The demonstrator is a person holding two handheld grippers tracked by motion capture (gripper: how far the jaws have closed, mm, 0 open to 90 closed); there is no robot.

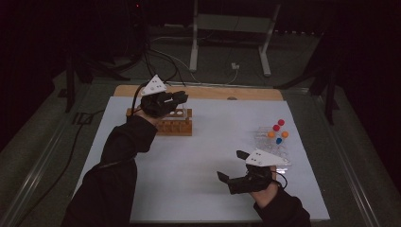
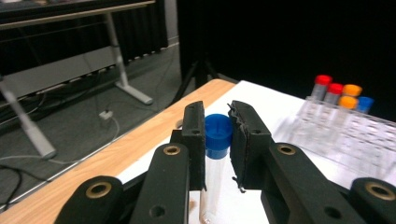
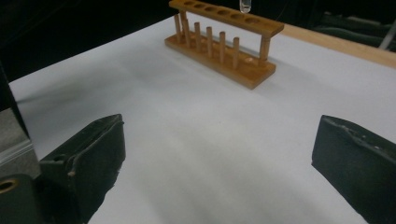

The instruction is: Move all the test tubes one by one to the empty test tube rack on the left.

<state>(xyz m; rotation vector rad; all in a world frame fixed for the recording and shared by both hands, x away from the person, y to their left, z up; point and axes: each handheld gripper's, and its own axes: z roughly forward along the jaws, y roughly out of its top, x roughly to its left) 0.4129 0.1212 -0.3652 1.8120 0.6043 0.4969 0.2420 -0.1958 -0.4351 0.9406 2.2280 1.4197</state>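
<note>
The blue-capped tube (image 2: 215, 154) sits between the pads of my left gripper (image 2: 218, 140), clamped just under its cap, hanging upright with its clear body running down out of the left gripper view. From the right gripper view, the rounded bottom of that tube (image 3: 244, 5) hangs just above the wooden rack (image 3: 224, 44), over one of the holes in its top rail, not yet inside. From the high view, my left gripper (image 1: 182, 98) is over the far end of the wooden rack (image 1: 177, 126), which stands on the white sheet (image 1: 198, 165) toward the far left of the table.

My right gripper (image 1: 231, 165) has nothing in it: its 2 jaws stand wide apart, low over bare white sheet at the near right, pointing across toward the wooden rack. In the right gripper view, the 2 black pads (image 3: 91, 158) sit at the picture's edges with only the sheet between them.

Just beyond my right hand is a clear plastic rack (image 1: 274, 144) holding 5 more capped tubes: 2 red (image 1: 279, 125), 2 orange (image 1: 278, 134) and 1 blue (image 1: 279, 140). In the left gripper view, these same tubes stand upright in the clear rack (image 2: 345, 135), well apart from the one I hold. The wooden table edge (image 2: 107, 158) runs along the far side of the sheet.
</note>
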